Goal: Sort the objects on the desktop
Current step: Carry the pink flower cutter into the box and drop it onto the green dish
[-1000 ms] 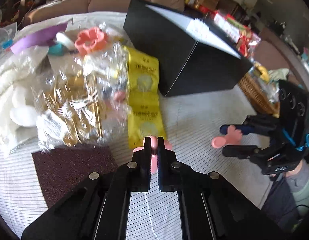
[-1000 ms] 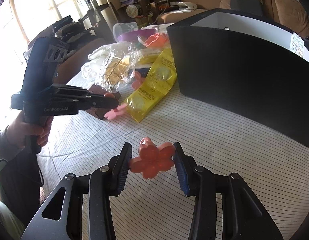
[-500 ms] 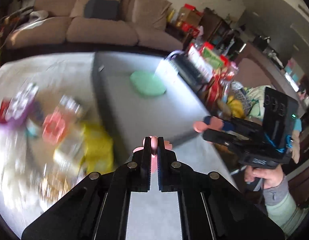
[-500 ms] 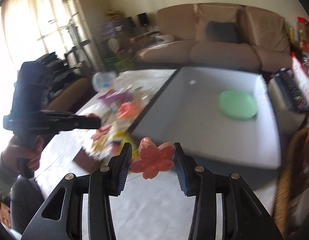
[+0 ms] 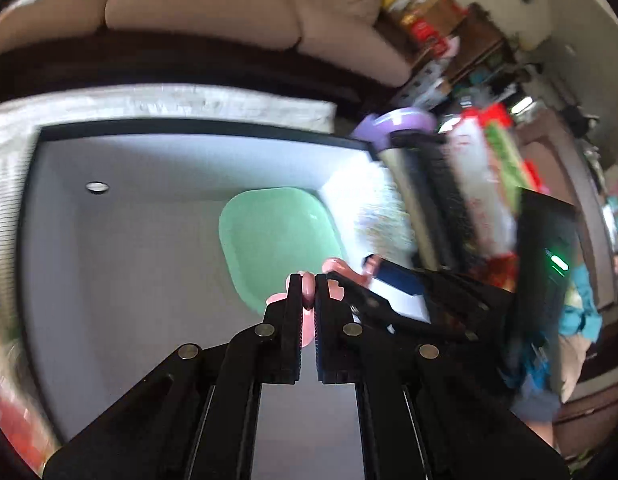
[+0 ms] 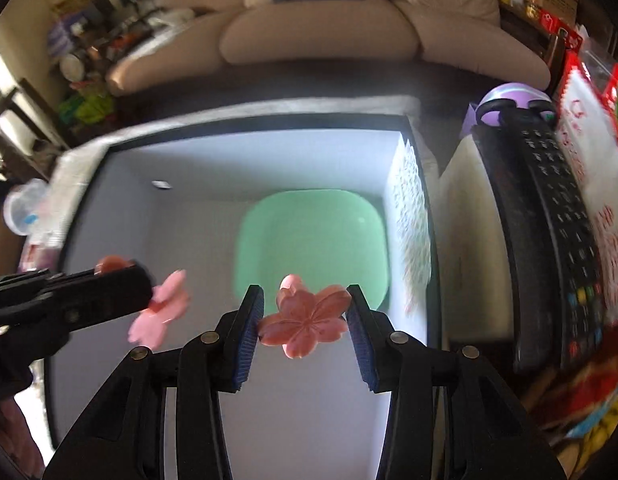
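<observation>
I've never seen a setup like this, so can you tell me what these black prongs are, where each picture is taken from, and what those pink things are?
There is no robot here: a person carries a hand-held two-finger gripper in each hand, and a wide-angle camera on each one looks forward along its fingers. That is why black prongs fill the bottom of both pictures.

One picture comes from the left gripper, which is shut on the edge of a pale pink flower piece. The other comes from the right gripper, whose blue pads clamp a darker pink flower piece held flat. Each gripper also shows in the other's picture.

Both hang above an open black box with a pale inside; a green dish lies on its floor. Behind is a beige sofa.
</observation>
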Demonstrator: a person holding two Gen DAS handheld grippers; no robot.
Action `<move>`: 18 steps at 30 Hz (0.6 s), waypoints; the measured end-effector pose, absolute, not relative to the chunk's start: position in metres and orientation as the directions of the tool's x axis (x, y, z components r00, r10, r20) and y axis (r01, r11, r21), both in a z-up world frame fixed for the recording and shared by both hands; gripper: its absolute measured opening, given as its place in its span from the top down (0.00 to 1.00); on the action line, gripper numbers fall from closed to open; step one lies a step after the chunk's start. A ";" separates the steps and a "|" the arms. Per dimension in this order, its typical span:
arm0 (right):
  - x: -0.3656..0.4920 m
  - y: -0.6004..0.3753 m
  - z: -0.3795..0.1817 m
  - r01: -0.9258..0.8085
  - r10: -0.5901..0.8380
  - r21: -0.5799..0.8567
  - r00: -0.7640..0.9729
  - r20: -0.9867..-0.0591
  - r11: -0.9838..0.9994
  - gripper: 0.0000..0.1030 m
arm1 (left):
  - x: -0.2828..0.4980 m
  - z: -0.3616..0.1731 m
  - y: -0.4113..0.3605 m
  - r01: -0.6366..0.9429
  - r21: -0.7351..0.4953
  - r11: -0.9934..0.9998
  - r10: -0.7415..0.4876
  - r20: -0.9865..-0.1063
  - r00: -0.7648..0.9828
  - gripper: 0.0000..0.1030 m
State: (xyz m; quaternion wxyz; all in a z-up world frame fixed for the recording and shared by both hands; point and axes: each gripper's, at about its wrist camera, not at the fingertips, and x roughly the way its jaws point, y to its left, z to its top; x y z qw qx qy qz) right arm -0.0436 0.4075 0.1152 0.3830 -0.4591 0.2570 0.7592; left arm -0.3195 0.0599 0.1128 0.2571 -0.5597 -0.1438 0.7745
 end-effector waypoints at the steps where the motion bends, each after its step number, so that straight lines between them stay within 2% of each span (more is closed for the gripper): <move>1: -0.049 0.414 0.111 -0.814 0.361 -0.004 -0.253 -0.898 -0.582 0.59 | -0.325 0.102 0.063 -0.227 -0.515 -0.826 0.560 -0.796 -0.231 0.95; 6: -0.069 0.424 0.106 -0.768 0.399 -0.145 -0.154 -0.904 -0.624 0.57 | -0.354 0.066 0.086 -0.210 -0.481 -0.851 0.519 -0.833 -0.193 0.95; 8: -0.073 0.425 0.104 -0.744 0.415 -0.180 -0.141 -0.899 -0.643 0.47 | -0.355 0.064 0.091 -0.224 -0.458 -0.860 0.500 -0.842 -0.202 0.94; 10: -0.073 0.425 0.105 -0.723 0.437 -0.208 -0.143 -0.888 -0.659 0.44 | -0.356 0.066 0.092 -0.233 -0.416 -0.879 0.464 -0.858 -0.220 0.92; 11: -0.070 0.425 0.106 -0.718 0.438 -0.201 -0.159 -0.885 -0.666 0.44 | -0.356 0.069 0.091 -0.226 -0.410 -0.884 0.457 -0.861 -0.226 0.91; 14: -0.056 0.421 0.116 -0.734 0.448 -0.167 -0.204 -0.871 -0.658 0.44 | -0.349 0.082 0.085 -0.232 -0.382 -0.895 0.435 -0.863 -0.256 0.79; 18: -0.043 0.412 0.135 -0.750 0.430 -0.095 -0.265 -0.863 -0.654 0.44 | -0.325 0.109 0.066 -0.245 -0.360 -0.900 0.422 -0.861 -0.286 0.75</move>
